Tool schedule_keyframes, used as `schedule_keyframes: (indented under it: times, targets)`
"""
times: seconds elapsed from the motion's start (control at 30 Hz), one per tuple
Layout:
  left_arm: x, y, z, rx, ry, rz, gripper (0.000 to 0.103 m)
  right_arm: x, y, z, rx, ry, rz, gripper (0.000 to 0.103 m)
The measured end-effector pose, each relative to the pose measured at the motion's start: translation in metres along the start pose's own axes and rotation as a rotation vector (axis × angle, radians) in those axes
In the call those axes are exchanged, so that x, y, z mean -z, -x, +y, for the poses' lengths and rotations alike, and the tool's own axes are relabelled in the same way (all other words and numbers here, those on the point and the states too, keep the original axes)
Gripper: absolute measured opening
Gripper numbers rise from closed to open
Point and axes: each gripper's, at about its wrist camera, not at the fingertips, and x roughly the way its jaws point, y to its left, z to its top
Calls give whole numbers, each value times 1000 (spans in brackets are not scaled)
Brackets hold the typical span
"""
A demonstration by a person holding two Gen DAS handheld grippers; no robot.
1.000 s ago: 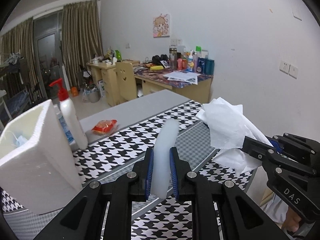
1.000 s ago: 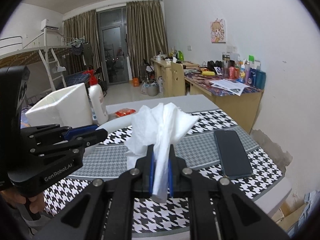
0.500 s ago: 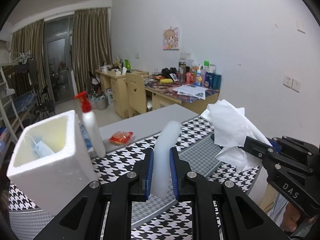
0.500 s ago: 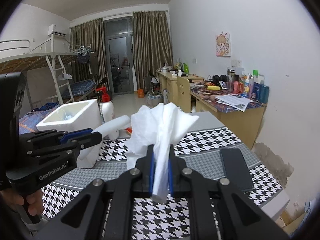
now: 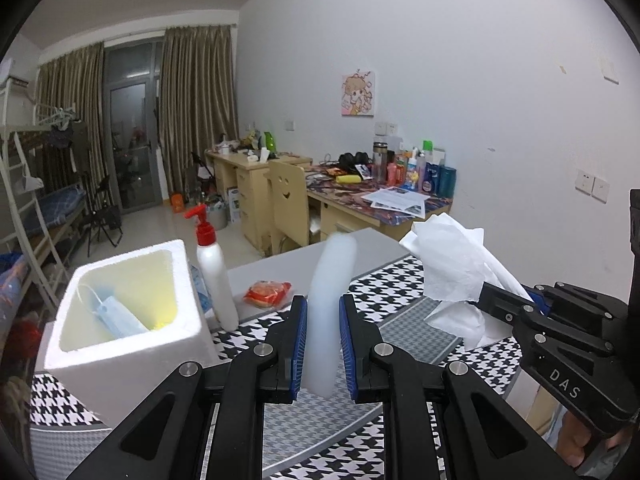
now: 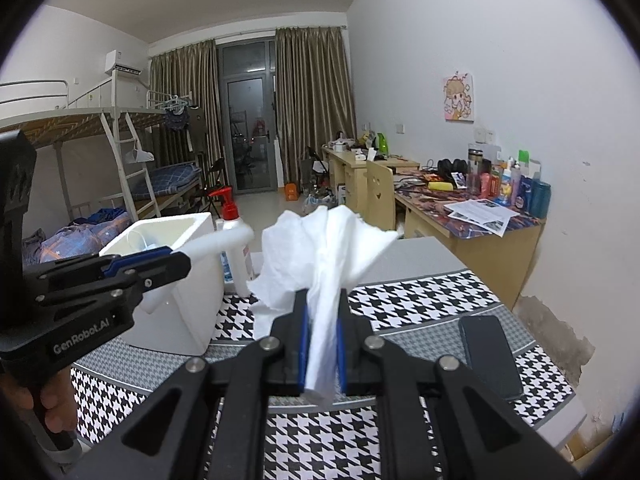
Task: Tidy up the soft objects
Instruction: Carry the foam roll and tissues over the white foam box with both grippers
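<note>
My left gripper (image 5: 323,344) is shut on a curved strip of white foam (image 5: 330,288) that arches up and forward above the table. In the right wrist view that foam strip (image 6: 224,240) reaches over the rim of the white foam box (image 6: 176,292). My right gripper (image 6: 322,344) is shut on a crumpled white tissue (image 6: 324,248) that fans out above its fingers. From the left wrist view the tissue (image 5: 452,264) hangs at the right. The foam box (image 5: 124,304) stands at the left with a blue face mask (image 5: 114,316) lying inside.
A white pump bottle with a red top (image 5: 212,268) stands behind the box, next to an orange packet (image 5: 267,293). A black phone (image 6: 490,354) lies on the houndstooth tablecloth (image 6: 420,296) at the right. Desks, a chair and bunk beds fill the room beyond.
Both grippers have risen with their loads, so the box's open top and the mask inside now show. The left gripper has drifted so the box sits further right in its view.
</note>
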Motion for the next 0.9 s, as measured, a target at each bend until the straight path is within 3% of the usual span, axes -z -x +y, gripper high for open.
schedule_keyframes:
  times: [0.4, 0.9]
  targets:
    - [-10, 8, 22, -42, 9, -24, 18, -16, -2, 15, -35, 18, -28, 15]
    - [-17, 24, 52, -150, 27, -76, 18, -34, -17, 46, -128, 59, -42, 15]
